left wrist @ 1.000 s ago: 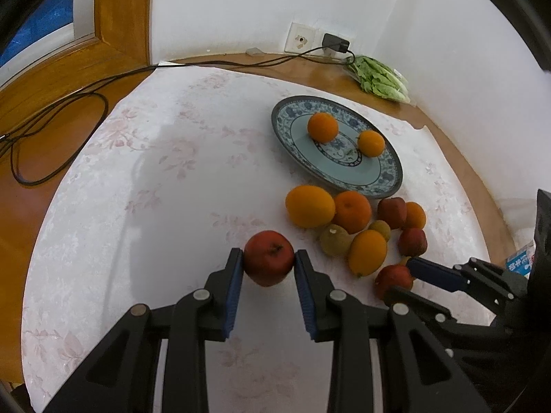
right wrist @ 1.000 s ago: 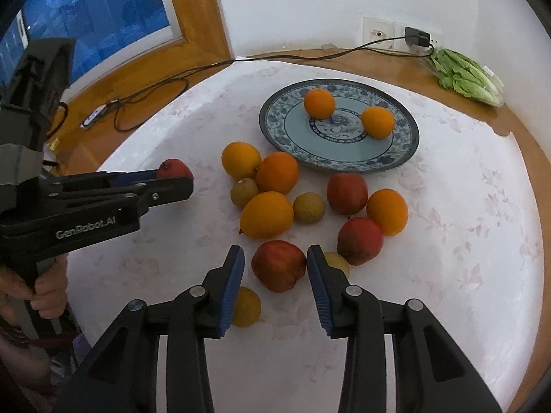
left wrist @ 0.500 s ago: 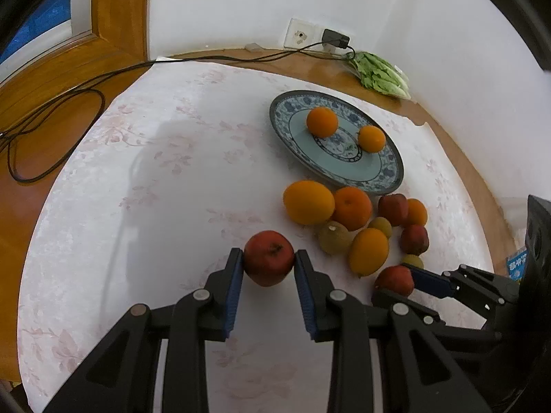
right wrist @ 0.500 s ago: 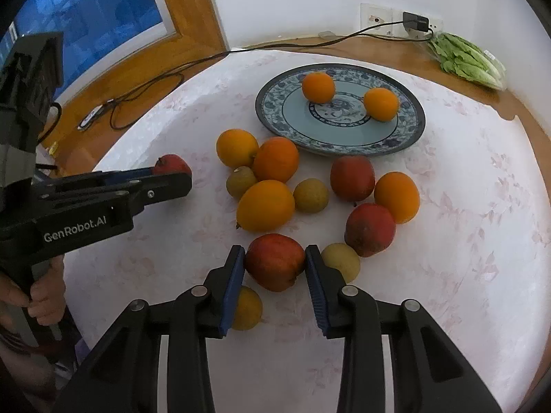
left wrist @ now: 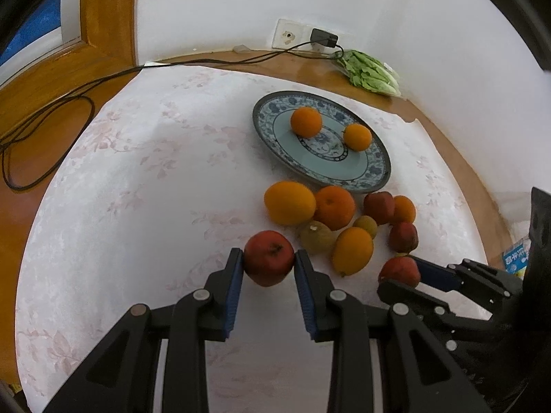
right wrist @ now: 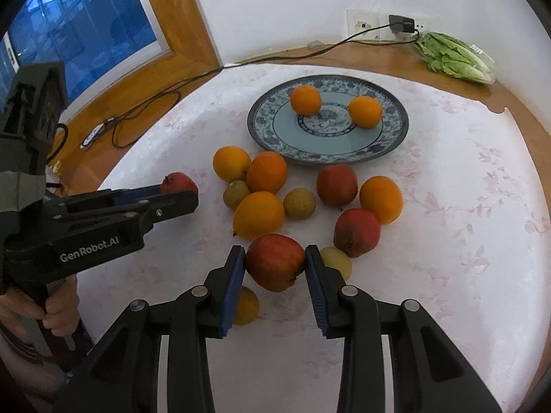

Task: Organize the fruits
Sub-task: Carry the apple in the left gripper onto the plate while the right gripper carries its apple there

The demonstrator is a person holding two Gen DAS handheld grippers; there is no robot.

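Observation:
My left gripper (left wrist: 269, 264) is shut on a red apple (left wrist: 269, 262), held left of the fruit pile; the same apple (right wrist: 179, 183) shows between its fingers in the right wrist view. My right gripper (right wrist: 275, 262) is shut on another red apple (right wrist: 275, 261) at the near edge of the pile, also seen as a red apple (left wrist: 399, 271) in the left wrist view. A blue patterned plate (right wrist: 392, 137) farther back carries two oranges (right wrist: 305, 99). Several oranges, red apples and small yellow-green fruits (right wrist: 299, 203) lie loose between plate and grippers.
A white floral cloth (right wrist: 465, 227) covers the round wooden table. A black cable (right wrist: 165, 93) runs from a wall socket across the wood at left. Bagged green lettuce (right wrist: 454, 56) lies at the back right. A person's hand (right wrist: 58, 313) grips the left tool.
The right gripper closed onto the red apple at the pile's near edge and rolled slightly. The left gripper kept its apple and stayed put.

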